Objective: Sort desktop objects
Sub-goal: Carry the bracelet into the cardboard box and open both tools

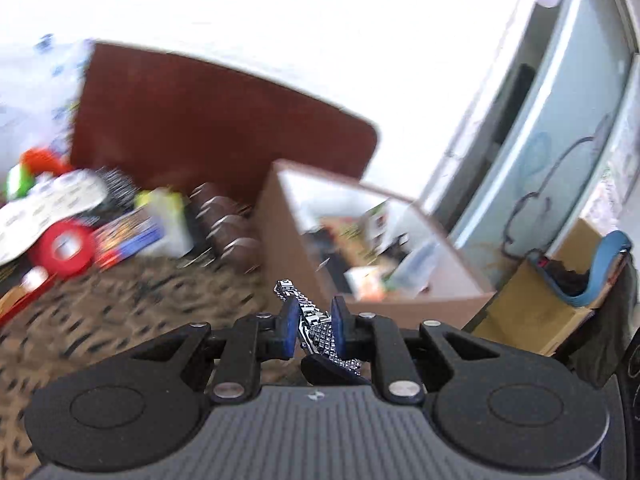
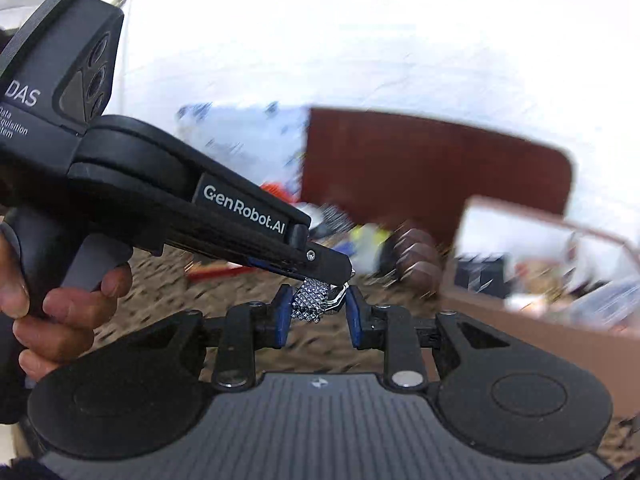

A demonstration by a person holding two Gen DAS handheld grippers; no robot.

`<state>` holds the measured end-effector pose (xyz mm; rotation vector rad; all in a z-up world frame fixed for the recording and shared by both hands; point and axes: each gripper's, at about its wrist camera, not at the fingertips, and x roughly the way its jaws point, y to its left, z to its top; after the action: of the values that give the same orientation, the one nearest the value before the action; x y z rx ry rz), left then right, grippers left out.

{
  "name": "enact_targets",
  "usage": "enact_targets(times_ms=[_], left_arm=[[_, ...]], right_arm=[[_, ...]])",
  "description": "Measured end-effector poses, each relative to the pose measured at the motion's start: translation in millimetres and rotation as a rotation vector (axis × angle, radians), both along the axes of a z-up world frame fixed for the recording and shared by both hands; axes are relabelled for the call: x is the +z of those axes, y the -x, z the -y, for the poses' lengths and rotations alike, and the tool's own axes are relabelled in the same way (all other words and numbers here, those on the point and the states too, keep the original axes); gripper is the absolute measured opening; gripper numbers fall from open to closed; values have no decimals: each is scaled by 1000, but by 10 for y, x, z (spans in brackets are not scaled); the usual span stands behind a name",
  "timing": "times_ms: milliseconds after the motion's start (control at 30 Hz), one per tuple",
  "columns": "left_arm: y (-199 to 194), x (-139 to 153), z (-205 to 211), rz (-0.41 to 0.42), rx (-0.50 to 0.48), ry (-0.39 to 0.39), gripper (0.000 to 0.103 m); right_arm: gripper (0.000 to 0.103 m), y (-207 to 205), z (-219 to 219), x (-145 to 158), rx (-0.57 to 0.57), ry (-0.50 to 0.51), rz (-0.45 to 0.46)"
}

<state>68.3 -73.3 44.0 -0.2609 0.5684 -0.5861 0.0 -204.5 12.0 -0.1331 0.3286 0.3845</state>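
Observation:
A silver studded metal watch (image 1: 316, 326) is clamped between the blue pads of my left gripper (image 1: 316, 322), its band sticking out past the fingertips. In the right wrist view the same watch (image 2: 312, 300) hangs from the left gripper's tip (image 2: 328, 270) and sits between the pads of my right gripper (image 2: 316, 312). The right jaws are closed around the watch with a small gap on the right side. Both grippers are above the patterned tabletop (image 1: 120, 320), just left of a brown cardboard box (image 1: 288, 248) with several sorted items inside.
A dark red board (image 1: 200, 120) stands behind the box. Clutter lies at the left: a red tape roll (image 1: 62, 250), a colourful box (image 1: 128, 236), brown round lids (image 1: 228, 224), a white patterned item (image 1: 48, 204). A second cardboard box (image 1: 540, 304) and cabinet are at right. The views are motion-blurred.

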Motion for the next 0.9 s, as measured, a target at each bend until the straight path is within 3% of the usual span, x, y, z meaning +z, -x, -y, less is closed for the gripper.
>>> enact_targets(times_ms=[133,367,600,700,733,800,833,867,900], left_arm=[[-246,74,352,-4,-57,27,17],[-597,45,878,-1,-120,-5,17],[-920,-166,1021,-41,-107,-59,17],[-994,-242,979,-53,-95,-42,17],[-993,-241,959,-49,-97,-25,22],[-973,-214,926,-33,-97,-3,49],[-954,-194,910,-18,-89,-1,73],[-922,-171,889,8,-73,0,84],[-892,-149,872,35,-60,2,86]], right_arm=[[27,-182,307,130,-73,-3,28],[27,-568,774,133,-147,-24,9],[27,-913,965,-109,-152,-77,-57],[27,-1014,963,-218,-142,-106,-88],[27,-1048,957,-248,-138,-107,-98],[27,-1082,917,-284,-122,-93,-105],[28,-1076,897,-289,-119,-86,-102],[34,-1075,881,-285,-120,-79,-102],[42,-1088,879,-290,-126,-75,-106]])
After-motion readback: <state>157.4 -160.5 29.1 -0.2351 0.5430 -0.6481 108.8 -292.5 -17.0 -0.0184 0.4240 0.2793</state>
